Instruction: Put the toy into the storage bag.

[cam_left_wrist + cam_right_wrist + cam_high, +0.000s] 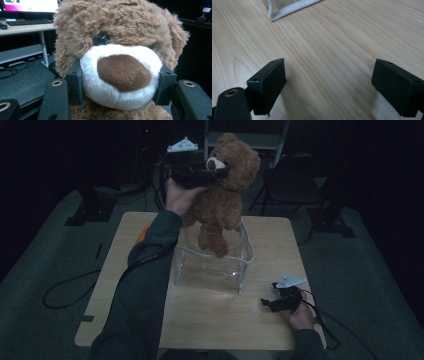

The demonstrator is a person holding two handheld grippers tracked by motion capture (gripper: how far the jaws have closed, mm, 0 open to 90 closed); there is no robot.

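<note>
Item: teddy bear [120, 62], snout clamped between left gripper [207, 172] pads, hanging over clear bin [212, 270] (feet just inside the rim). Lower straight, release once settled. Right gripper [329, 87]: wide open, empty, on table [332, 45].

One brown teddy bear [222, 185], upper centre of the frame; one clear box [212, 265] at centre; one wooden table [200, 320]; two handheld grippers, upper centre [217, 170] and lower right [267, 304].

The teddy bear [220, 195] hangs over the clear box's [212, 265] open mouth (feet inside), blocking entry from above; bare tabletop lies right of the box.
</note>
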